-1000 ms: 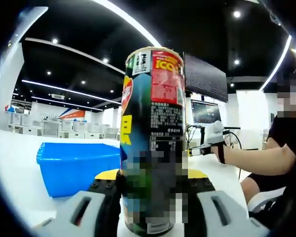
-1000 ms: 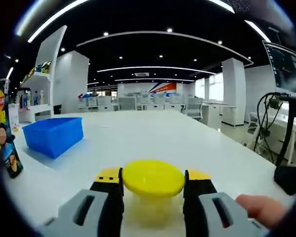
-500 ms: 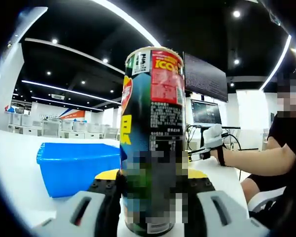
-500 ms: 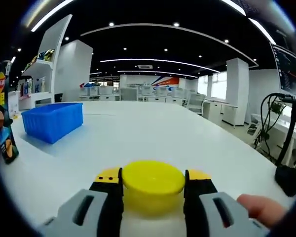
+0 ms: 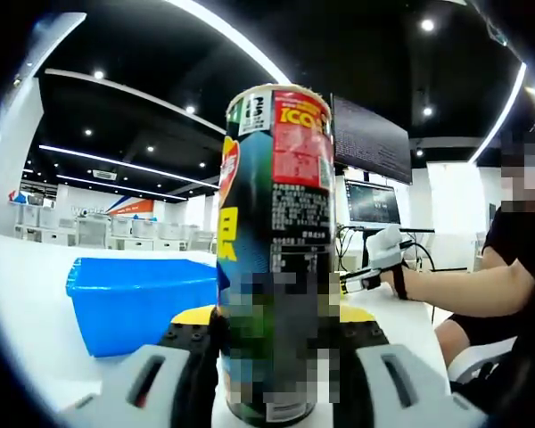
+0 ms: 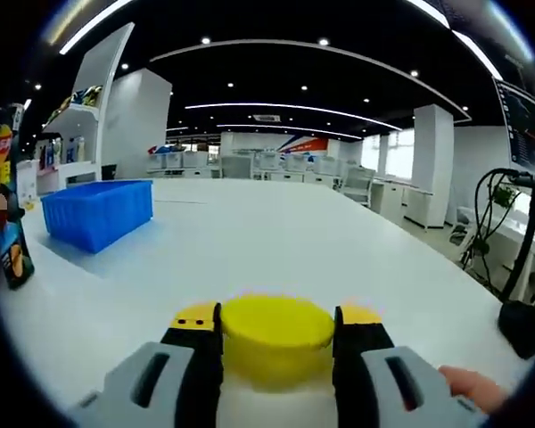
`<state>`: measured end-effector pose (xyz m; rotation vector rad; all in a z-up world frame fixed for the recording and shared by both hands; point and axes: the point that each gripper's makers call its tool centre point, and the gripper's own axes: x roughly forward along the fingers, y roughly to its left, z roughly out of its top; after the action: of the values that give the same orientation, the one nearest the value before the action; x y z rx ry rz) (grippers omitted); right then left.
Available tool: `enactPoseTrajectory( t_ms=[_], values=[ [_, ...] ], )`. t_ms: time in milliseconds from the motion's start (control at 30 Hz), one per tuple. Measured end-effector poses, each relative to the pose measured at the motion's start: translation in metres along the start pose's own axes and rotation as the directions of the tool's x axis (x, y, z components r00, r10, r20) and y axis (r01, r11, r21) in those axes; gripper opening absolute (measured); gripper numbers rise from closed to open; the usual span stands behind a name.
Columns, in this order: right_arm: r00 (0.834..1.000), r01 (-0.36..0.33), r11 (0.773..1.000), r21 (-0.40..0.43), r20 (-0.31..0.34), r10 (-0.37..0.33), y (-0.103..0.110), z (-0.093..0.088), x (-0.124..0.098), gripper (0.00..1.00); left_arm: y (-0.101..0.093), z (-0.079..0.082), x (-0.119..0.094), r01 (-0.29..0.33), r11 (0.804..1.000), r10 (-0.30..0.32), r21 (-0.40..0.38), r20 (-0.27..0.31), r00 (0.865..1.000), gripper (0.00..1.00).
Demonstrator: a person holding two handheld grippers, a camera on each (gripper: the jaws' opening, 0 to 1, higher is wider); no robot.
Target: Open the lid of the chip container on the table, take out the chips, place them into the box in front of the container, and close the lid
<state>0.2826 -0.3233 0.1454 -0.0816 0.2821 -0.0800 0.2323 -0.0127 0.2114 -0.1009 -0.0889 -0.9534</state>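
- Left gripper view: the left gripper (image 5: 272, 357) has its jaws clamped on the lower part of the chip container (image 5: 275, 241), a tall, glossy printed cylinder standing upright on the white table (image 5: 27, 330). Its top rim looks open, no lid on it. The jaws are grey plastic with black pads and yellow tips, pressed against both sides of the can.
- Behind the can on the left sits the blue box (image 5: 138, 303), a rectangular plastic bin with a thick rim, near the can but I can't tell if they touch.
- Off to the right, a person's gloved hand (image 5: 385, 245) shows above the table edge, with dark monitors (image 5: 371, 143) behind it.
- Right gripper view: the right gripper (image 6: 276, 343) is squeezing the yellow lid (image 6: 276, 332), a smooth round plastic disc pinched between both pads just over the tabletop.
- Same view: the blue box is at mid-left and the chip container stands at the far left edge, well apart from the lid. A black cable base (image 6: 522, 325) sits on the right.
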Motion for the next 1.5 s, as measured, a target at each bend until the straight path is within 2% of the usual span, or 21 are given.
enactPoseTrajectory(
  t_ms=[333,567,633,700,767,833,867,900,933,1000,1033,1100,1133,1167,1233,1267,1300,1333,1367,1467,1500],
  values=[
    [1.000,-0.010,1.000,0.026,-0.021,0.010,0.003,-0.004,-0.003,0.46,0.000,0.000,0.000,0.000,1.000,0.000,0.002,0.000,1.000,0.48],
    [1.000,-0.009,0.998,0.058,0.024,0.008,0.000,0.006,-0.004,0.48,0.000,0.000,0.000,0.000,1.000,0.000,0.003,-0.001,1.000,0.48],
    [0.996,-0.026,0.997,0.075,0.090,0.020,-0.004,0.024,-0.002,0.46,0.000,0.000,0.000,0.000,1.000,0.000,0.003,-0.001,1.000,0.48],
    [0.988,-0.115,0.987,0.112,0.121,0.101,0.020,0.055,-0.013,0.41,0.000,0.000,0.000,0.001,1.000,-0.001,0.002,-0.001,1.000,0.48],
    [0.947,-0.228,0.974,-0.002,0.232,0.222,0.059,0.110,-0.031,0.40,0.000,0.000,0.000,0.002,1.000,-0.002,0.003,-0.001,1.000,0.48],
    [0.886,-0.333,0.935,-0.118,0.300,0.354,0.098,0.152,-0.053,0.40,0.000,0.000,0.000,0.002,1.000,-0.002,0.003,-0.001,1.000,0.48],
    [0.823,-0.420,0.882,-0.214,0.320,0.470,0.130,0.177,-0.074,0.40,0.000,0.000,0.000,0.002,1.000,-0.002,0.004,-0.001,1.000,0.48],
    [0.774,-0.470,0.840,-0.272,0.329,0.540,0.150,0.192,-0.086,0.41,0.000,0.000,0.000,0.002,1.000,-0.002,0.005,-0.001,1.000,0.48],
    [0.700,-0.537,0.760,-0.366,0.311,0.644,0.180,0.208,-0.108,0.41,0.000,0.000,0.000,0.002,1.000,-0.002,0.005,-0.002,1.000,0.48],
    [0.580,-0.610,0.612,-0.503,0.243,0.778,0.219,0.221,-0.139,0.43,0.000,0.000,0.000,0.002,1.000,-0.002,0.005,-0.003,1.000,0.48],
    [0.503,-0.618,0.504,-0.603,0.189,0.843,0.241,0.228,-0.160,0.42,0.000,0.000,0.000,0.002,1.000,-0.002,0.005,-0.003,1.000,0.48],
    [0.416,-0.581,0.330,-0.744,0.077,0.906,0.272,0.231,-0.185,0.40,0.000,0.000,0.000,0.003,1.000,-0.003,0.005,-0.003,1.000,0.48],
    [0.403,-0.565,0.261,-0.783,0.014,0.915,0.282,0.227,-0.191,0.38,0.001,0.000,0.000,0.004,1.000,-0.004,0.006,-0.003,1.000,0.48],
    [0.405,-0.547,0.159,-0.822,-0.094,0.910,0.292,0.219,-0.194,0.37,0.000,0.000,0.000,0.004,1.000,-0.004,0.006,-0.004,1.000,0.48],
    [0.408,-0.557,0.040,-0.830,-0.231,0.883,0.303,0.208,-0.194,0.36,0.000,0.000,0.000,0.004,1.000,-0.004,0.007,-0.004,1.000,0.48],
    [0.405,-0.570,0.004,-0.822,-0.276,0.871,0.305,0.205,-0.193,0.36,0.000,0.000,0.000,0.003,1.000,-0.003,0.007,-0.005,1.000,0.48],
    [0.428,-0.592,-0.023,-0.805,-0.338,0.838,0.305,0.200,-0.190,0.35,0.000,0.000,0.000,0.003,1.000,-0.003,0.007,-0.005,1.000,0.48],
    [0.425,-0.589,-0.056,-0.806,-0.368,0.827,0.304,0.197,-0.190,0.33,0.000,0.000,0.000,0.003,1.000,-0.003,0.007,-0.006,1.000,0.48],
    [0.435,-0.594,-0.090,-0.799,-0.414,0.800,0.304,0.194,-0.187,0.32,0.000,0.000,0.000,0.002,1.000,-0.002,0.007,-0.006,1.000,0.48],
    [0.471,-0.641,-0.114,-0.759,-0.506,0.722,0.301,0.187,-0.177,0.30,0.001,-0.001,0.000,0.002,1.000,-0.002,0.007,-0.007,1.000,0.48],
    [0.480,-0.650,-0.138,-0.747,-0.545,0.687,0.299,0.182,-0.172,0.28,0.001,-0.001,0.000,0.002,1.000,-0.002,0.007,-0.007,1.000,0.48]
  ],
)
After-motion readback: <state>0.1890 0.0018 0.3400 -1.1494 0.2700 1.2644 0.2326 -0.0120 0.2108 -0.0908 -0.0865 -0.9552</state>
